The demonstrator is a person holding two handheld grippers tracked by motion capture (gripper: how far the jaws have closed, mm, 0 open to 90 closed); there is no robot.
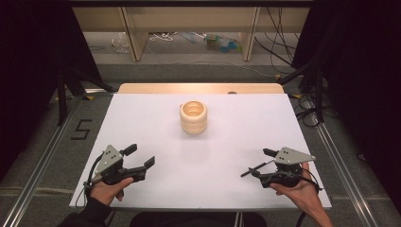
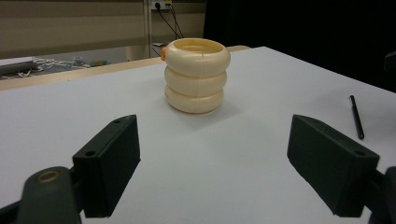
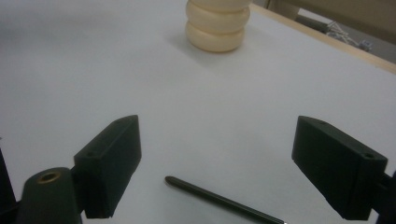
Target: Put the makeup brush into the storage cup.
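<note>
My left gripper (image 1: 142,157) and my right gripper (image 3: 217,168) both stand with jaws spread wide, holding nothing. The cream, hollow holder shaped like three stacked rings (image 1: 193,117) stands upright mid-table, well ahead of both. The thin black pen (image 3: 224,200) lies flat, well short of the holder, between my right jaws. I judge the pen light, stiff and smooth, apt to roll, so I would pinch it mid-shaft, across its length. Its near end is cut off in the right gripper view. A small orange bit (image 2: 163,54) behind the holder's rim I cannot identify.
</note>
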